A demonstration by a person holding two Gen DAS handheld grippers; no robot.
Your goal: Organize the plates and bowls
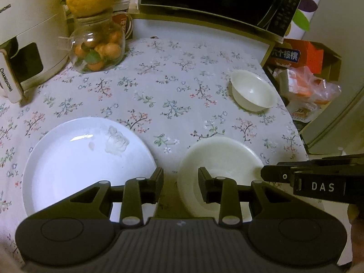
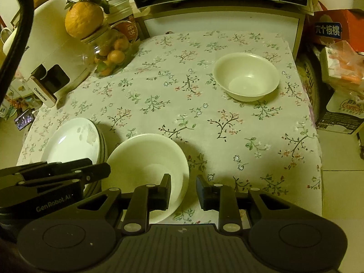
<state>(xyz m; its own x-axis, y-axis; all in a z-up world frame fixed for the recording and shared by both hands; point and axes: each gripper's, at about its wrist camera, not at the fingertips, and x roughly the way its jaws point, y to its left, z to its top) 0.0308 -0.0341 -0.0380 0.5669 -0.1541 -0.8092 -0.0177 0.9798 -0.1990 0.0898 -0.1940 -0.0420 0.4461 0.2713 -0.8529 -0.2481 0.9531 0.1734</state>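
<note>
With both claws slightly open and empty at the near bowl, the right claw should straddle its rim squarely (the far bowl waits ahead), while the left claw stays clear.

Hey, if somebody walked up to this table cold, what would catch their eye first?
Probably the big orange citrus fruit perched on the glass jar of small oranges at the table's far left corner. Next, the white dishes on the floral tablecloth: a stack of plates at the near left, a bowl beside it, and another bowl alone toward the far right.
</note>
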